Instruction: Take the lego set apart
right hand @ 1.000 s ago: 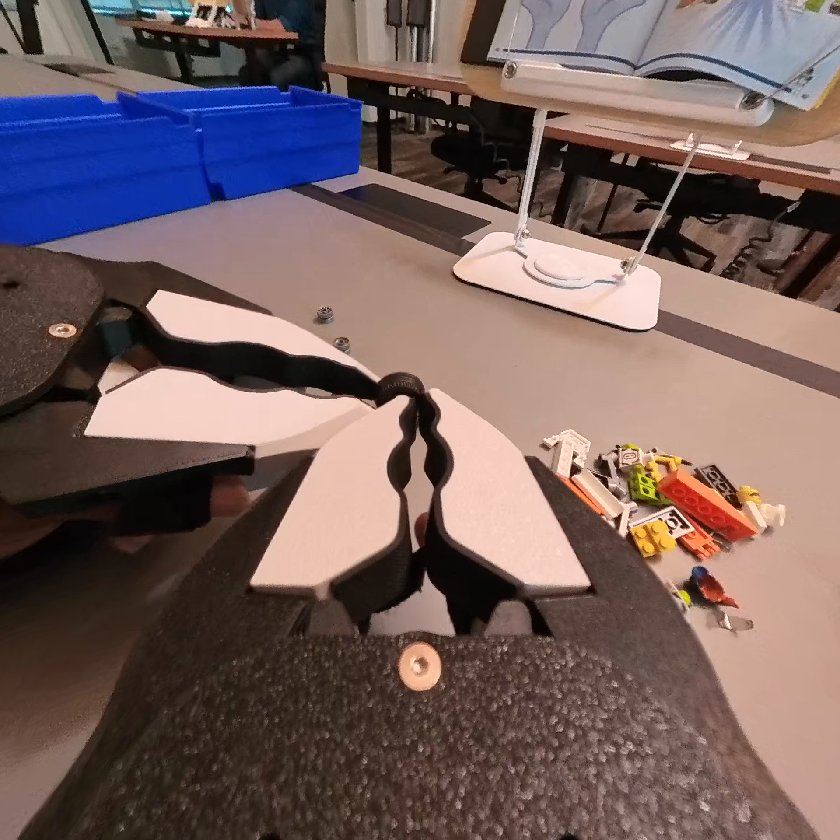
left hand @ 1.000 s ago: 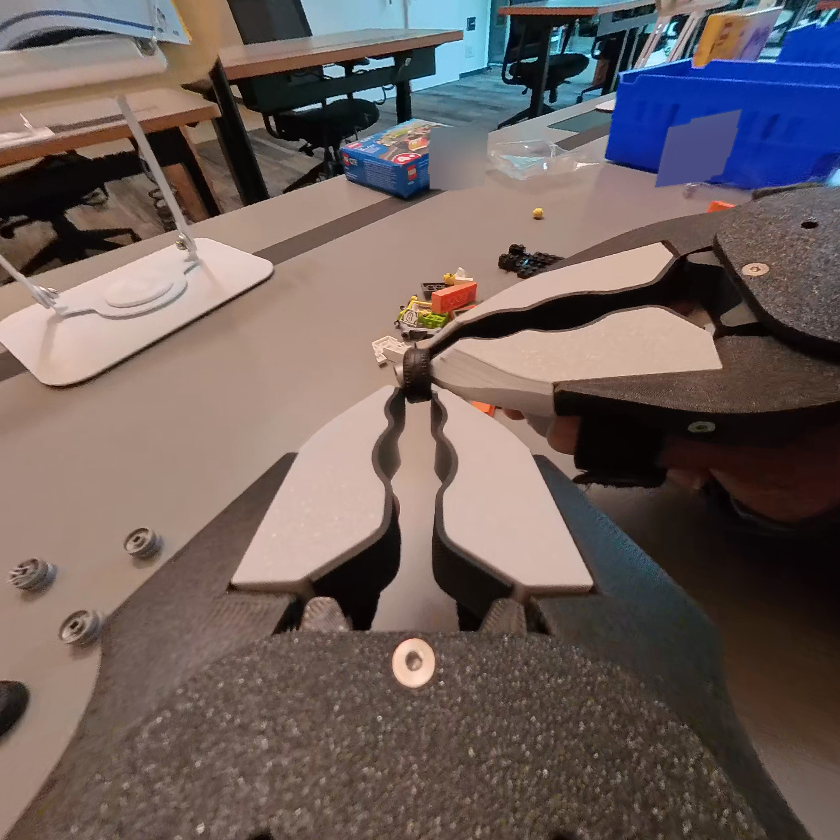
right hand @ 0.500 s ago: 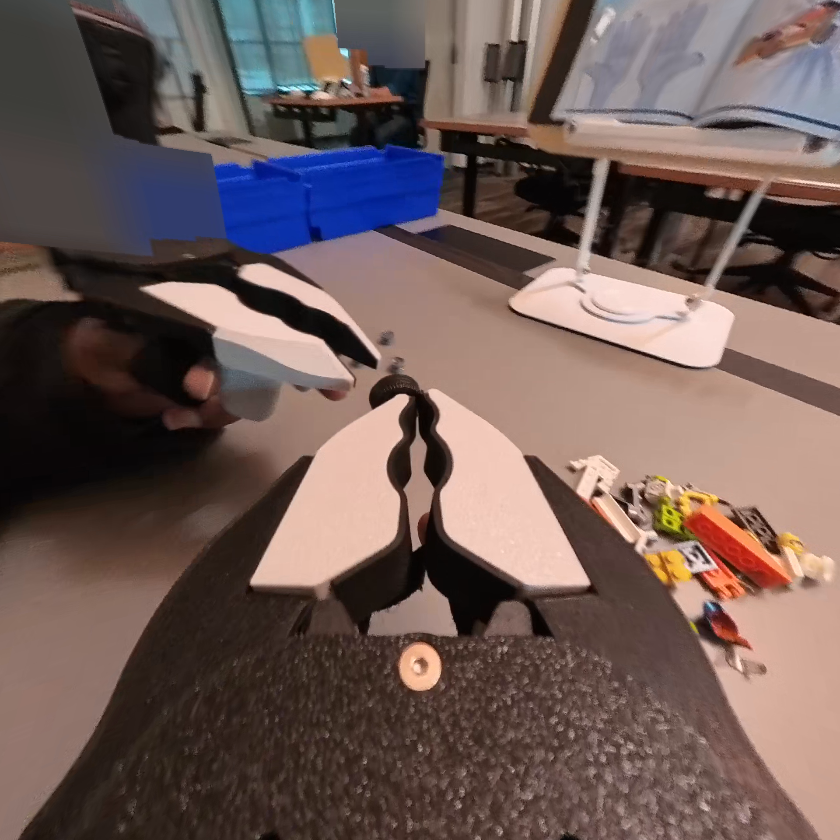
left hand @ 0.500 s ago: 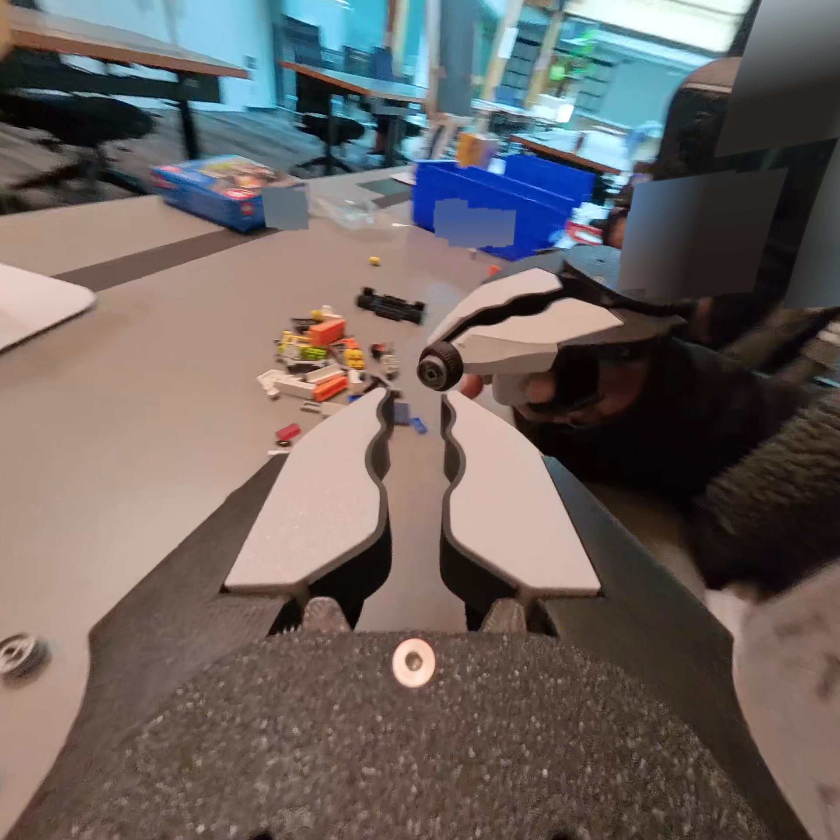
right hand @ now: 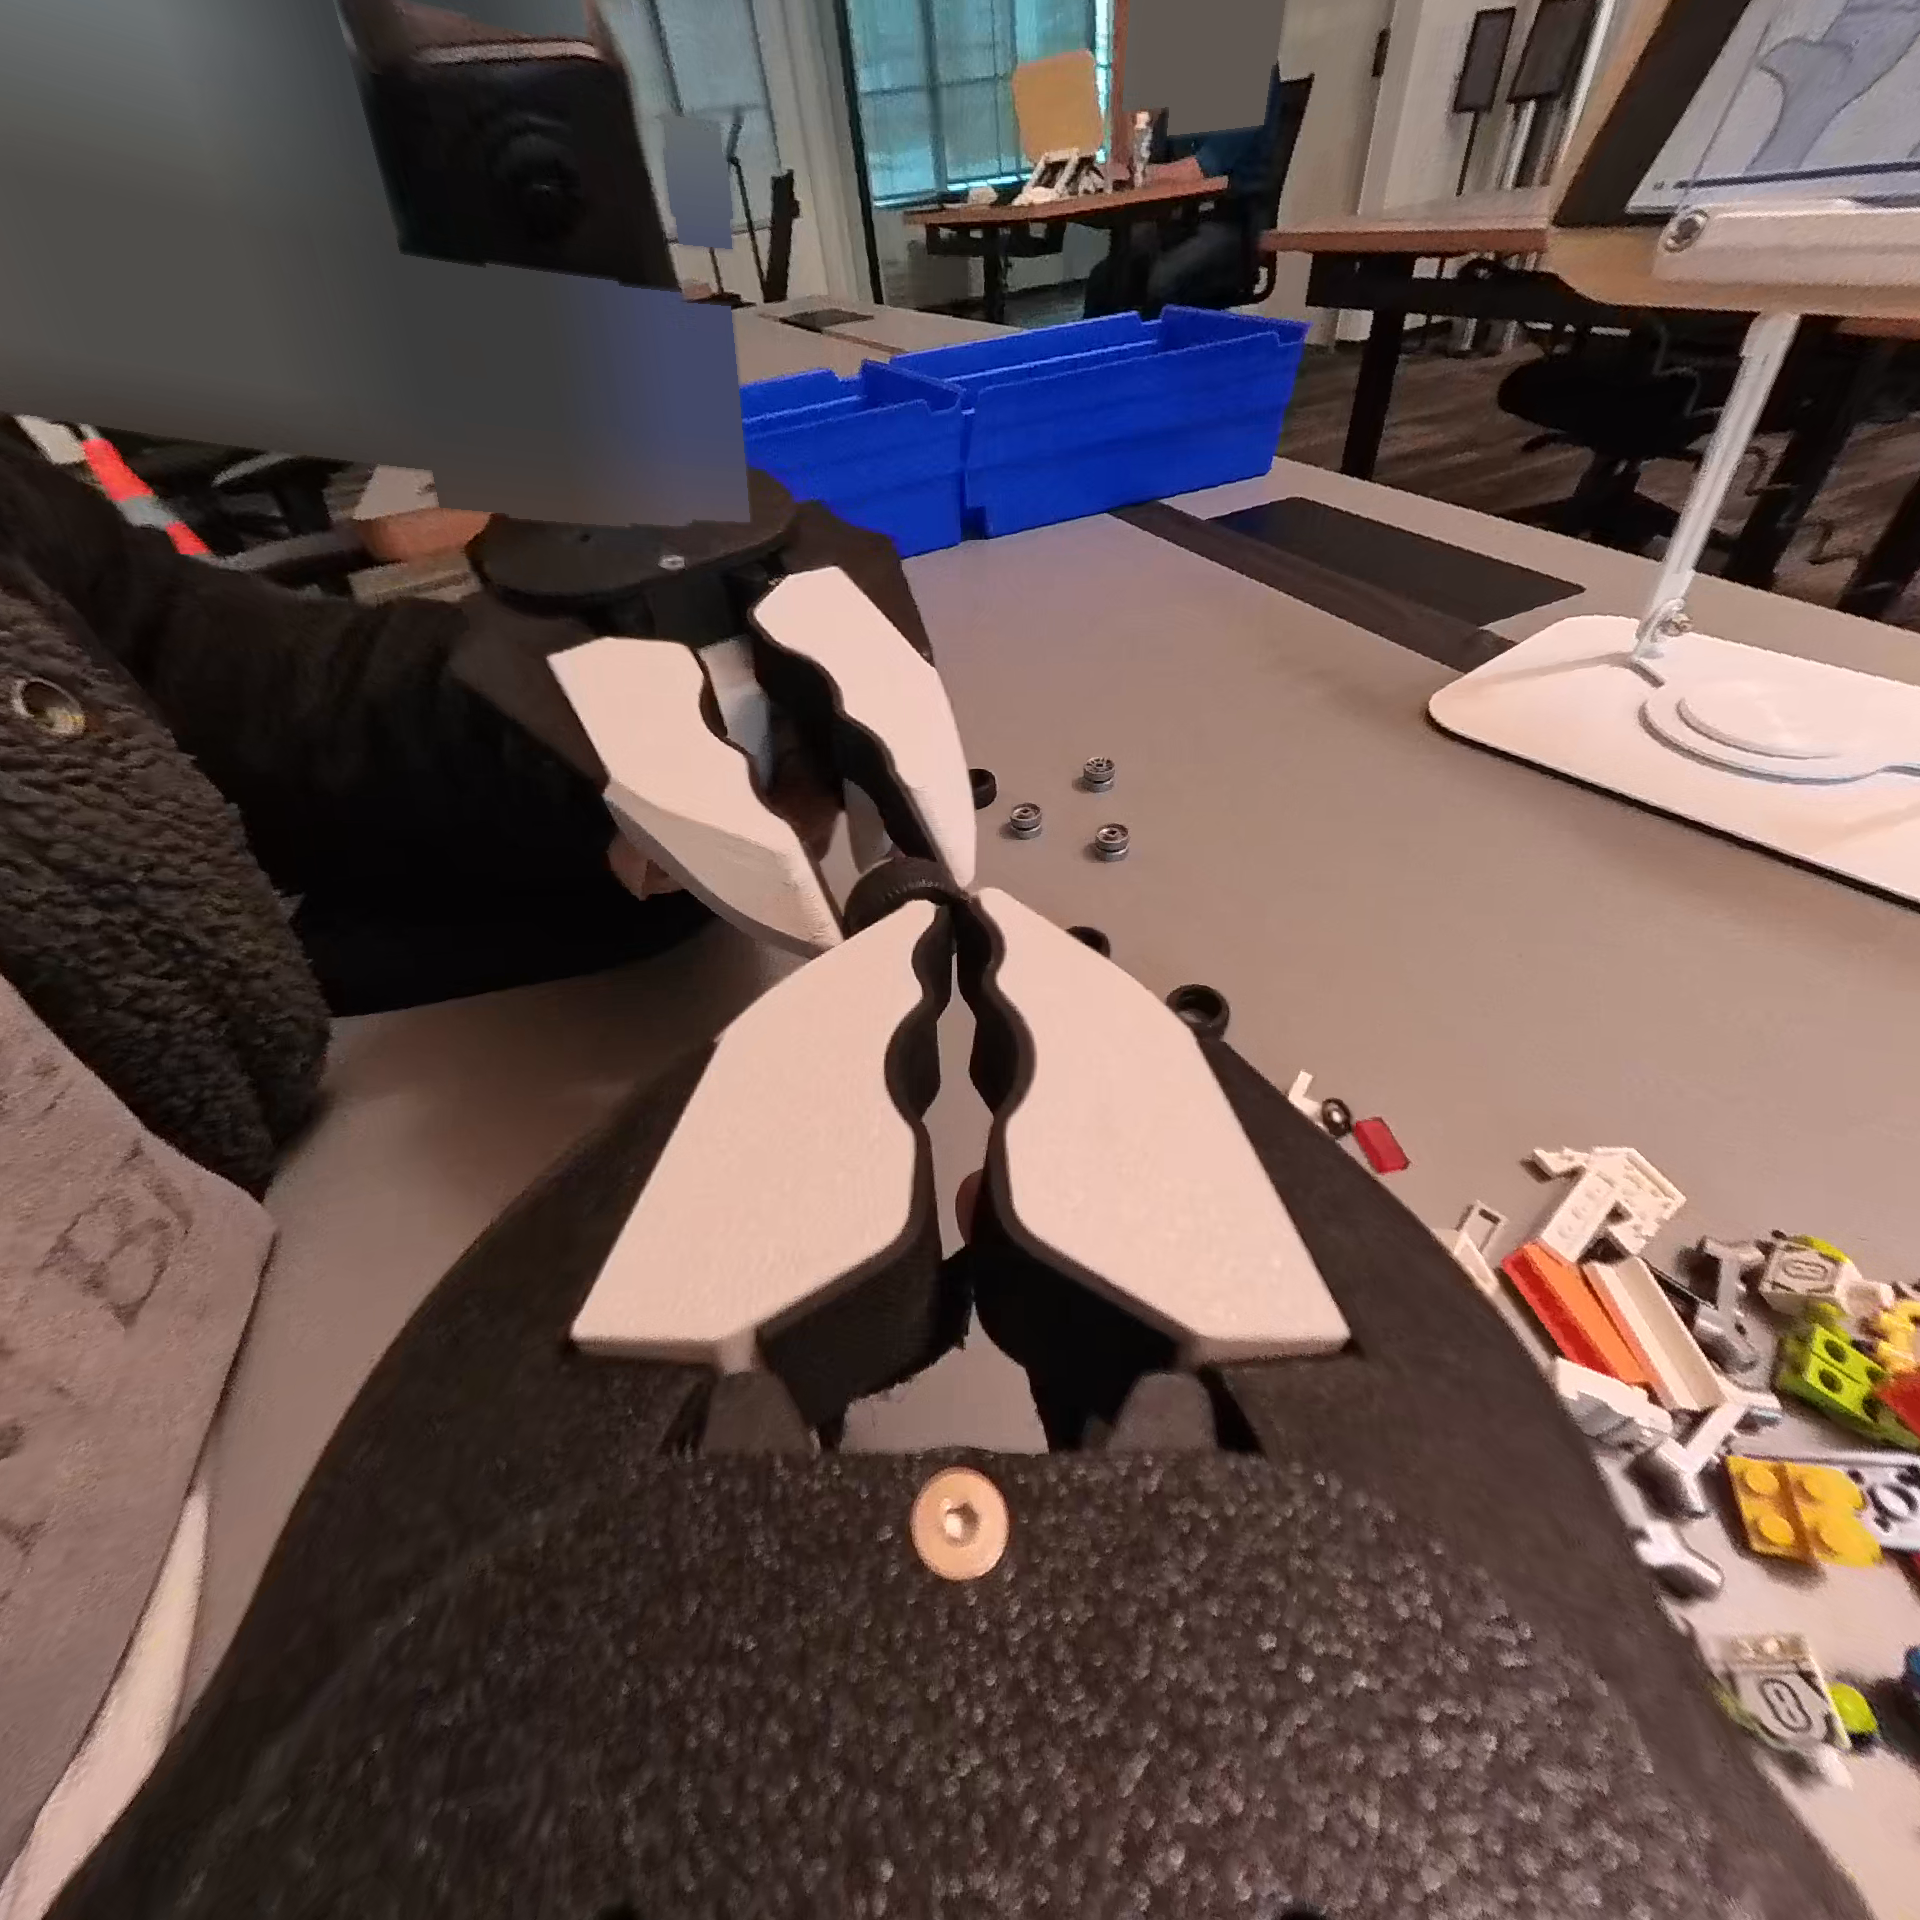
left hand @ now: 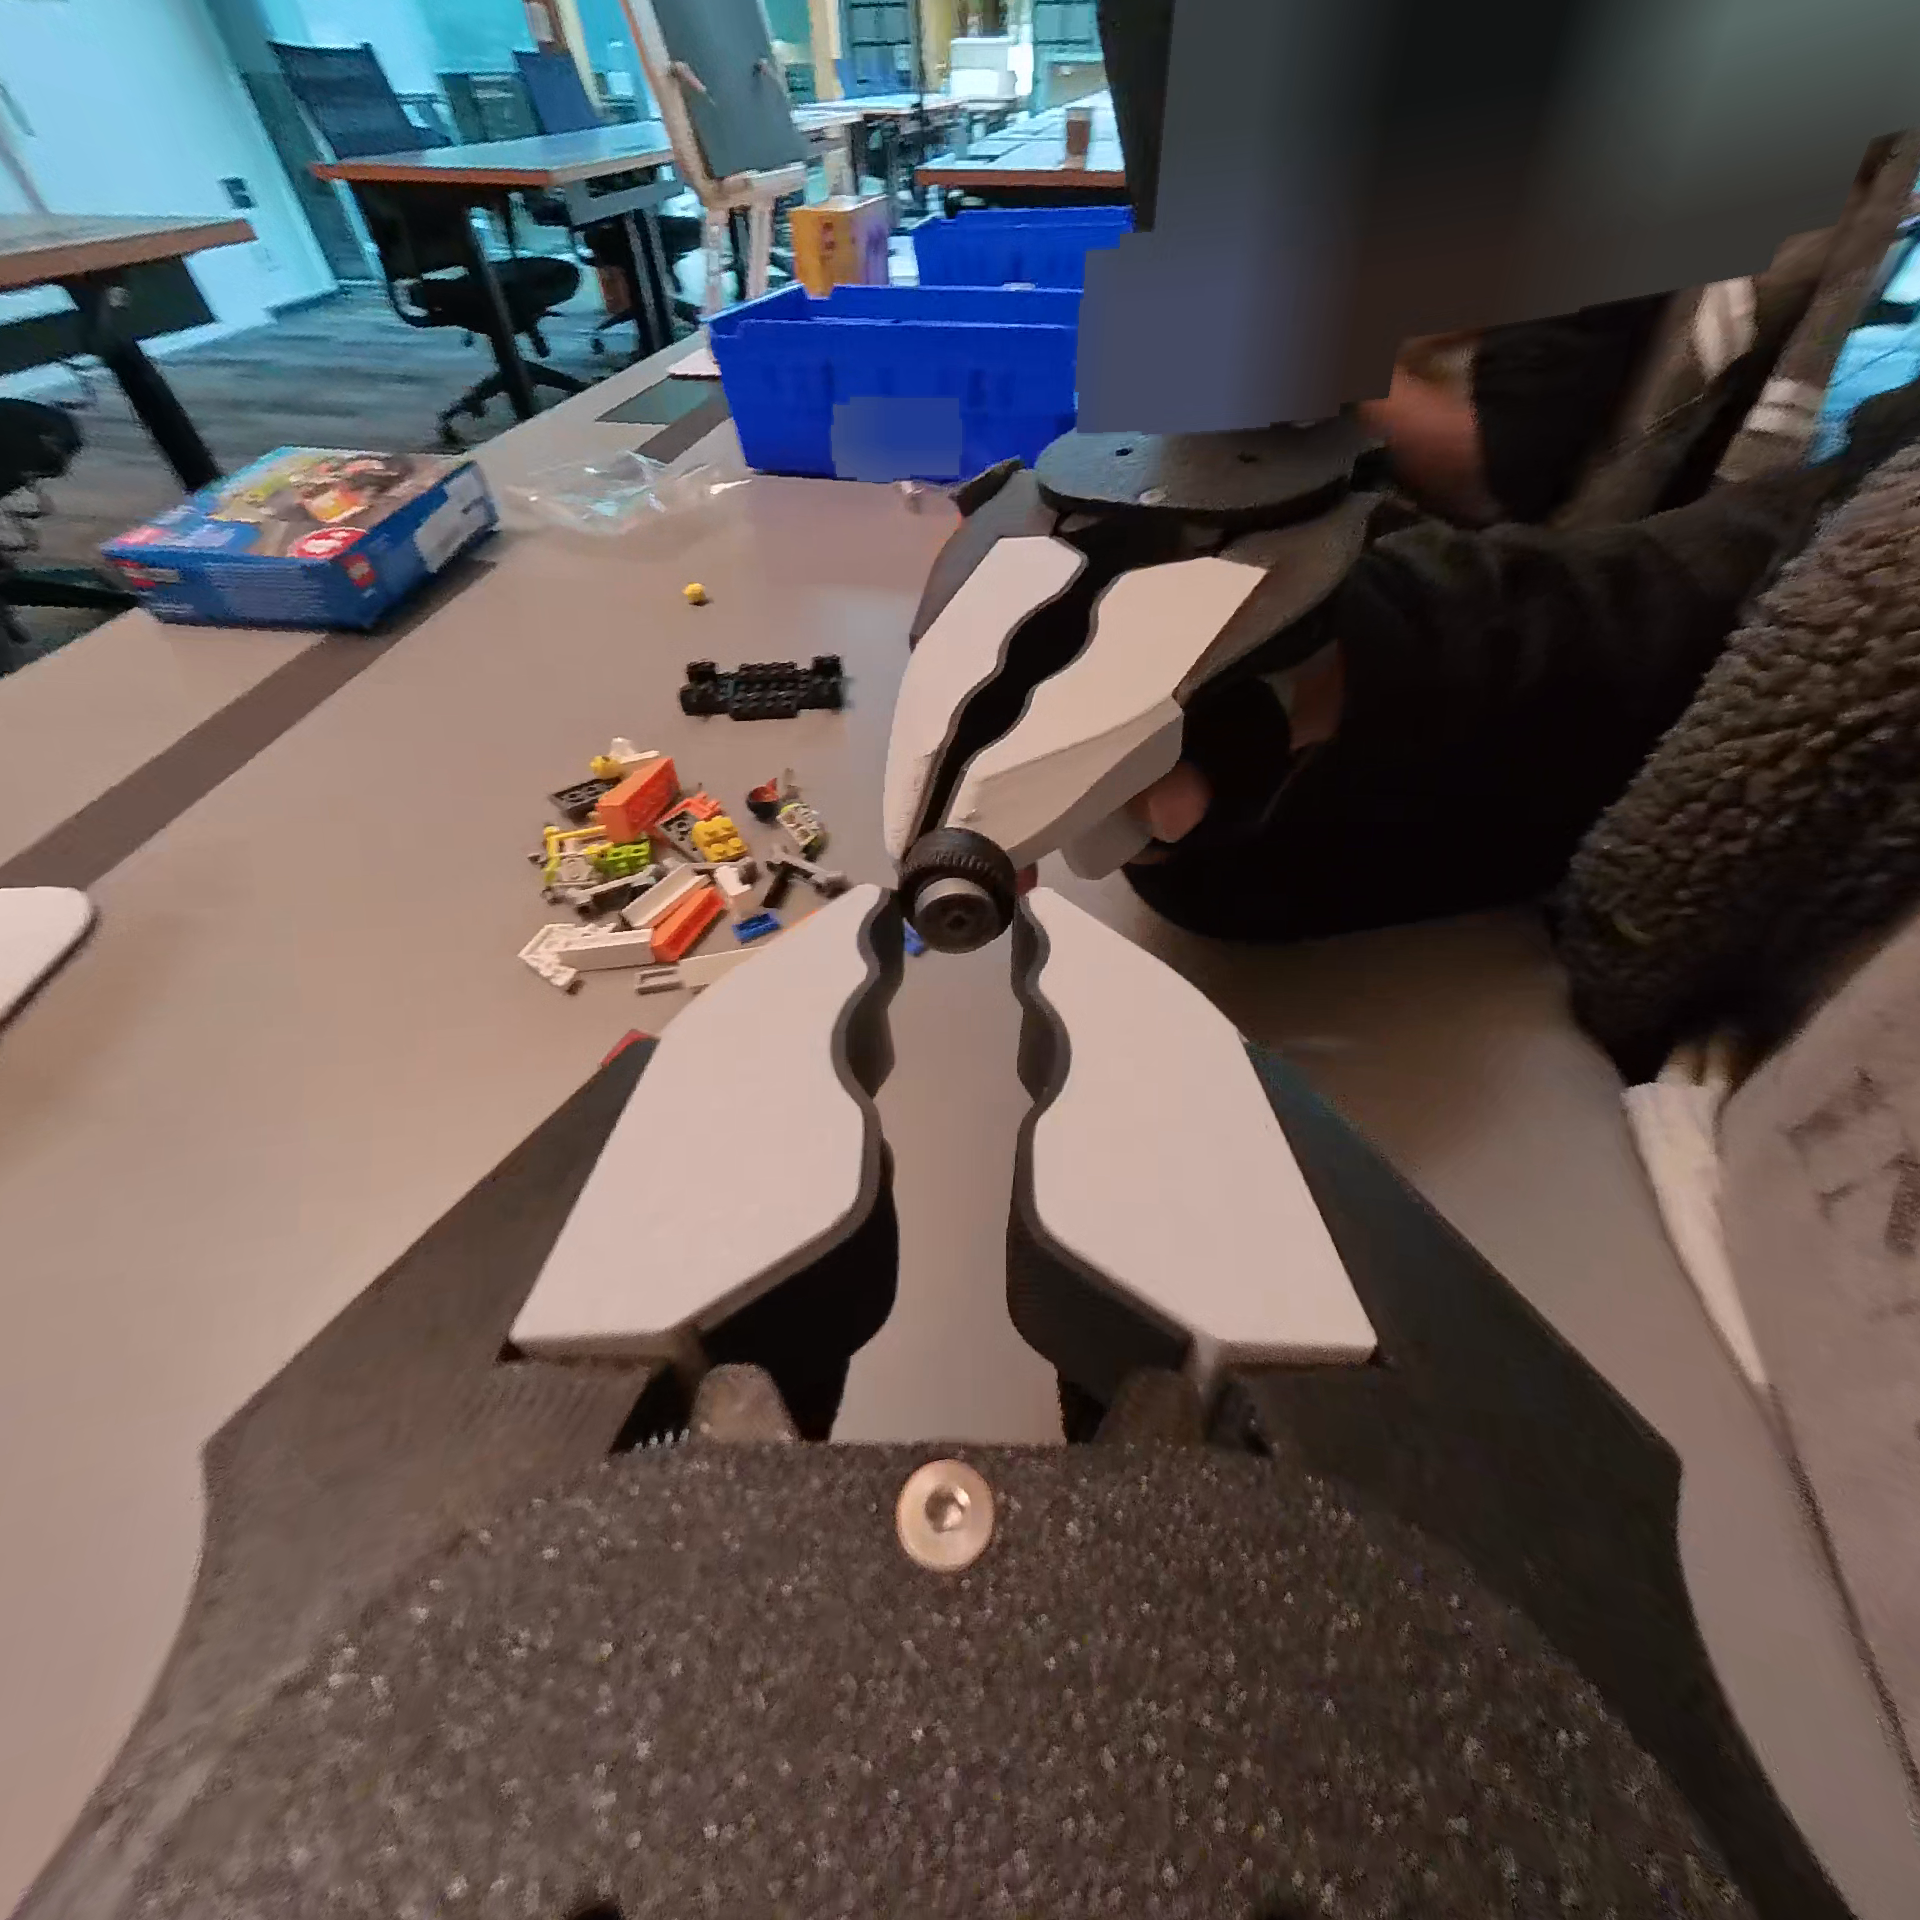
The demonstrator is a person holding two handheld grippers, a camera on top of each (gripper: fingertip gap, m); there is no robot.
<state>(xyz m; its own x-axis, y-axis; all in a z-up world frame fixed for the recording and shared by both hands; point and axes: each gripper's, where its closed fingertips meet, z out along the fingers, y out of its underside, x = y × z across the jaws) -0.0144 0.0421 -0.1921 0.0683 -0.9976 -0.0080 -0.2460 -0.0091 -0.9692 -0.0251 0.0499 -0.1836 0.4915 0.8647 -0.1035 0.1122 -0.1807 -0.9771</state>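
A small black-tyred wheel with a grey hub is pinched at the tips of my right gripper, which is shut on it above the table. In the right wrist view only the wheel's edge shows past the fingertips. My left gripper is open, with its tips on either side of the wheel. The right gripper comes in from the upper right in the left wrist view. The left gripper comes in from the upper left in the right wrist view.
A pile of loose lego pieces lies on the grey table. A black chassis, three grey hubs and a loose tyre lie nearby. Blue bins, a blue box and a white stand base stand farther off. The grippers are tip to tip, or close to it.
My left gripper opened and pulled back from the wheel, then came back so its tips flank it. The right gripper stayed shut on the wheel. Both have turned toward the person.
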